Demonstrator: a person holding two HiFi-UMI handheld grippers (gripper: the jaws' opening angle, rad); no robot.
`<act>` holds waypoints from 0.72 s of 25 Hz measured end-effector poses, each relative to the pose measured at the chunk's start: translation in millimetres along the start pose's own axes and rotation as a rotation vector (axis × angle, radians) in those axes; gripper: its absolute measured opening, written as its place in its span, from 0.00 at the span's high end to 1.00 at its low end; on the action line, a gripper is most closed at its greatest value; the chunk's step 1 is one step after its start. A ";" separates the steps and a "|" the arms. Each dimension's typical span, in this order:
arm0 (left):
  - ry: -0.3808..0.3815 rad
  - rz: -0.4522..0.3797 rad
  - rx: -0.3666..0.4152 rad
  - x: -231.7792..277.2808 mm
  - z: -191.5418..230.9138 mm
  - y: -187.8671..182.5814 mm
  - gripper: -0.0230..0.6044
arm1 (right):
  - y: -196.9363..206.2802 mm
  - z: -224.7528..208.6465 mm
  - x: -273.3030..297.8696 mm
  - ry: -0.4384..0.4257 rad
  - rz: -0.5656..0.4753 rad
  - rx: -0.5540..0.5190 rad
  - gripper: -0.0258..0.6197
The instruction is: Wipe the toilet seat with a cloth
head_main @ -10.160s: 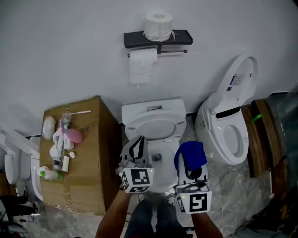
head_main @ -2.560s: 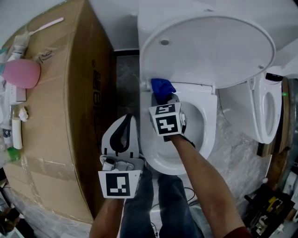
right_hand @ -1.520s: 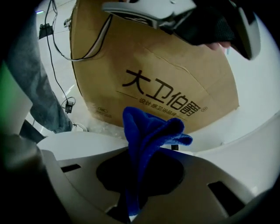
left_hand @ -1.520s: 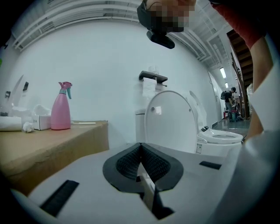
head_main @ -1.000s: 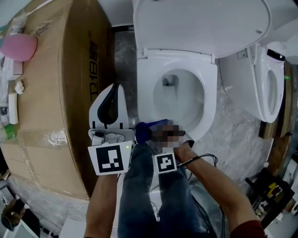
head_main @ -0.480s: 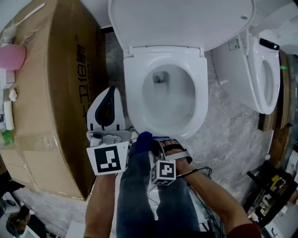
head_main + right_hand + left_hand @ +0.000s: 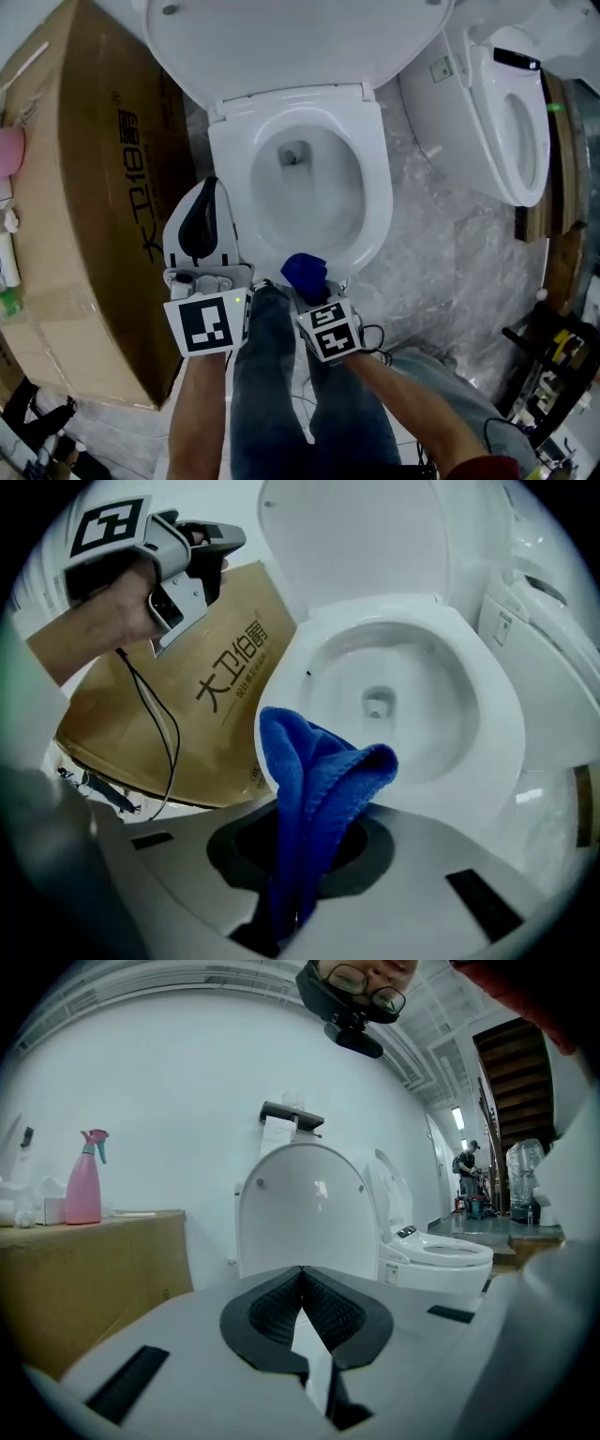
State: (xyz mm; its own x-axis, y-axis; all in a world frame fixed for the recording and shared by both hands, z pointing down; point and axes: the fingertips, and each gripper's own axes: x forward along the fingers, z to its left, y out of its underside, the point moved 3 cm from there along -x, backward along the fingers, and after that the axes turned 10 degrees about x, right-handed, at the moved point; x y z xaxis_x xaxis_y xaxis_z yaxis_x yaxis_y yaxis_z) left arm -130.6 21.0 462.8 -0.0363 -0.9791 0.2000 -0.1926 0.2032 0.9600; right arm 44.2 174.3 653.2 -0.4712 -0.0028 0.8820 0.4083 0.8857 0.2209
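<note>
Here, the blue cloth (image 7: 302,270) is pinched between the right gripper's (image 7: 295,892) fingers and sticks out past them, right at the front edge of the white toilet seat (image 7: 375,187); contact is unclear. The lid (image 7: 281,47) stands up. The left gripper (image 7: 302,1274) hangs beside the bowl (image 7: 305,192), fingers pressed together on nothing. No wiped patch shows, so most of the seat probably remains.
</note>
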 end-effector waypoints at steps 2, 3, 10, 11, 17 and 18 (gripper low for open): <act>0.017 -0.001 0.002 4.3 -11.5 -2.0 0.94 | 2.1 -10.5 -4.9 0.018 -0.005 -0.002 0.86; 0.026 0.000 0.003 6.3 -17.3 -2.8 0.94 | 2.5 -17.0 -7.8 0.026 -0.010 0.002 0.86; 0.080 0.017 -0.001 15.1 -54.3 -6.5 0.94 | -3.4 -74.4 -32.9 0.093 -0.079 0.023 0.86; 0.083 0.010 0.006 16.7 -58.5 -9.0 0.94 | -4.4 -82.1 -36.5 0.102 -0.083 0.022 0.86; 0.108 0.013 0.019 22.3 -79.0 -15.2 0.94 | -10.6 -118.4 -53.4 0.155 -0.106 0.043 0.86; 0.112 0.011 0.021 22.9 -81.5 -16.3 0.94 | -12.0 -122.5 -55.4 0.157 -0.112 0.054 0.86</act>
State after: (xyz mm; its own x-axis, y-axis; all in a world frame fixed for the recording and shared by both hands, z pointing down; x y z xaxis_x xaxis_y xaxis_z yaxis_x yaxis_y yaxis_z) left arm -48.4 -4.4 467.7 0.0712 -0.9701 0.2320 -0.2137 0.2123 0.9535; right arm 161.2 107.0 652.7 -0.3815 -0.1714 0.9083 0.3155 0.8995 0.3022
